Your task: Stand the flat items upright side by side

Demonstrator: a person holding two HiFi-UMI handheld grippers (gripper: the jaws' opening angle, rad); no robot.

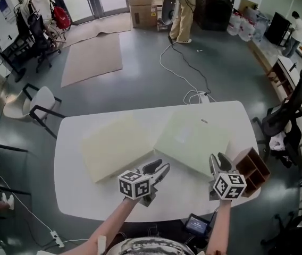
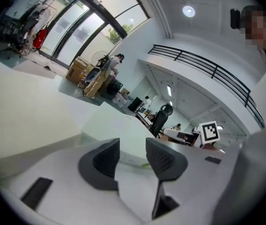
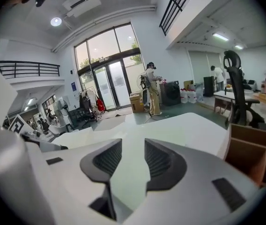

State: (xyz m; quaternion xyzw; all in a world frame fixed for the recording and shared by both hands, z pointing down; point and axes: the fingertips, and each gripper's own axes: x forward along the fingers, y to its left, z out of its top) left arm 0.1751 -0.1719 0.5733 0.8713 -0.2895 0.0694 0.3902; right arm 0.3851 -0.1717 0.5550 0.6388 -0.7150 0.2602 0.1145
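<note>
Task judged barely begun: nothing is gripped, nothing raised, nothing stood up.

- Left claw (image 1: 160,170): held low over the bench (image 1: 82,195), well to the left of the wooden rack (image 1: 253,170). Jaws are part open and released, and the pads are bare. In the left gripper view the near edge of the pale green flat item (image 1: 193,137) is seen beyond the gap, and no contact is seen.
- Right claw (image 1: 219,161): held just left of the rack. Jaws are likewise part open and nothing is clasped. In the right gripper view a pale surface is seen through the gap, but nothing is pressed by either pad.
- Pale green flat item: laid flat on the bench, left of the rack and a little beyond it. Its near corner is pointed between the two claws.
- Cream flat item (image 1: 116,149): laid flat too, further left of the rack and past the green one. The two corners are close. Whether they touch cannot be told.
- Wooden rack: set at the bench edge. Nothing is seen standing in its compartments.

Left to do, as judged: each item has to be taken by an edge and tipped upright, and both have to be set side by side. A thin edge lying flush on the bench may be hard to get a pad under.
</note>
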